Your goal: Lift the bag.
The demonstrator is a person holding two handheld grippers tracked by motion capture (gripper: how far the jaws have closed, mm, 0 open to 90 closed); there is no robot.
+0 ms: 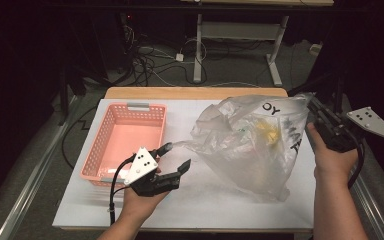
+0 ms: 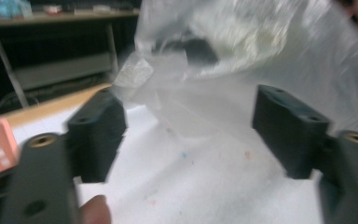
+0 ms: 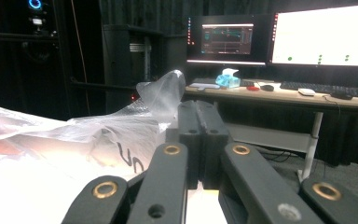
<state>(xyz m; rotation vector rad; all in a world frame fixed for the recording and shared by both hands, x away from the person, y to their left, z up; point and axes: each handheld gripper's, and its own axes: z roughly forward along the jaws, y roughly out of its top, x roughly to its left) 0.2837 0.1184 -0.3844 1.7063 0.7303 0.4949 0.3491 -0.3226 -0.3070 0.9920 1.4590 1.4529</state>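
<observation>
I see the table (image 1: 190, 200) under a white sheet, with bare wood along its far edge. On it, right of centre, sits the bag (image 1: 252, 142), the biggest thing here: clear, crinkled plastic, puffed up and slumped, with black lettering across its upper right side and something yellow (image 1: 268, 131) showing through the film near the middle. I can't make out what else is inside. A thin twisted corner of the bag stretches left toward my left gripper. In my left gripper view the bag (image 2: 242, 60) hangs ahead as a blurred, milky sheet with a dark shape behind it.

The pink basket (image 1: 125, 142) lies at the left of the table, its mesh sides up, just beside the left gripper.

My right gripper (image 1: 316, 111) is clenched on the bag's upper right edge, lifting it; in my right gripper view the jaws sit pressed together with the plastic (image 3: 121, 126) gathered at their tips.

My left gripper (image 1: 176, 156) is low over the sheet, jaws released and wide apart. The bag's stretched corner reaches to the far jaw's tip; whether it touches I can't tell.
</observation>
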